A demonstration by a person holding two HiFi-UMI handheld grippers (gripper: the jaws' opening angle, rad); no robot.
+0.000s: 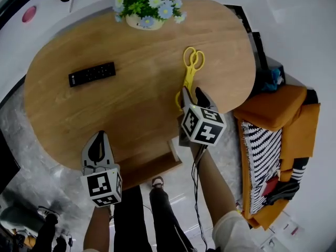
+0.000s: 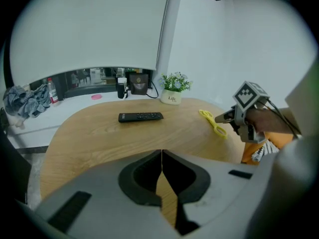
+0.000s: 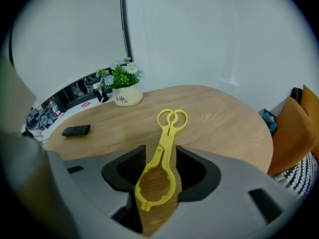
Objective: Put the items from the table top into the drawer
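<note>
Left tool point(image 1: 98, 138) jaws together, right tool point(image 1: 192, 94) jaws apart, both tilted downward.

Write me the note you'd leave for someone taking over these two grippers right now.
Left gripper: shut, empty, hanging over the table's near edge.
Right gripper: open, with the ring end of the yellow tongs between its jaws; the pads are not pressing on it.
Black remote: lying on the table top, far left.
Flower pot: at the far edge.
Drawer: looks pulled out at the near edge, and I see nothing in it.
Done: drawer open, it seems.
Left: grasp the tongs and put them in the drawer, then the remote.
</note>
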